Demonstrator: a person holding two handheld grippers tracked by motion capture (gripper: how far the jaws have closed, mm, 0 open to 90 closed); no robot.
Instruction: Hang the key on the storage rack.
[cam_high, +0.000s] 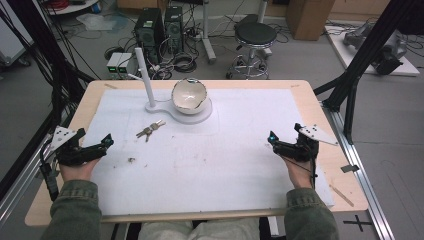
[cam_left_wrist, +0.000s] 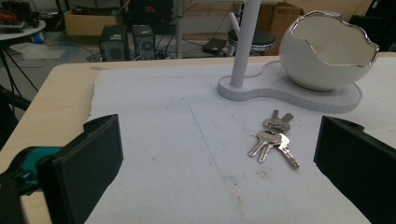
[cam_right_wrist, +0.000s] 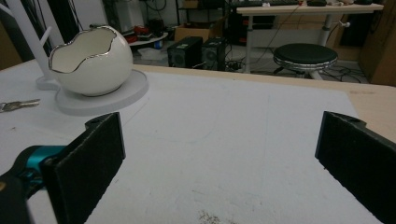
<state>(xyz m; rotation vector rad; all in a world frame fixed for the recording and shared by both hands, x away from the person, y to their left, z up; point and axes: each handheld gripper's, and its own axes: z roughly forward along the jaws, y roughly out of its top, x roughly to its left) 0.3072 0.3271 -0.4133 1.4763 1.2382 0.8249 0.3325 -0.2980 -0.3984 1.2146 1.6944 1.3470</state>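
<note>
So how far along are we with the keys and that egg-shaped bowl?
Nothing looks done yet: the keys lie flat on the white mat, short of the bowl on its stand. Nothing is in hand: the left gripper and right gripper rest open at the mat's sides. Grasping and moving the keys is all still ahead, probably by the left gripper.

I am working in a lab: computer towers (cam_high: 159, 27) stand on the floor among tangled cables (cam_high: 181, 62), with a round stool (cam_high: 255, 35) behind my desk (cam_high: 310, 95).

Keys (cam_high: 150, 130) before bowl (cam_high: 189, 94)
</note>
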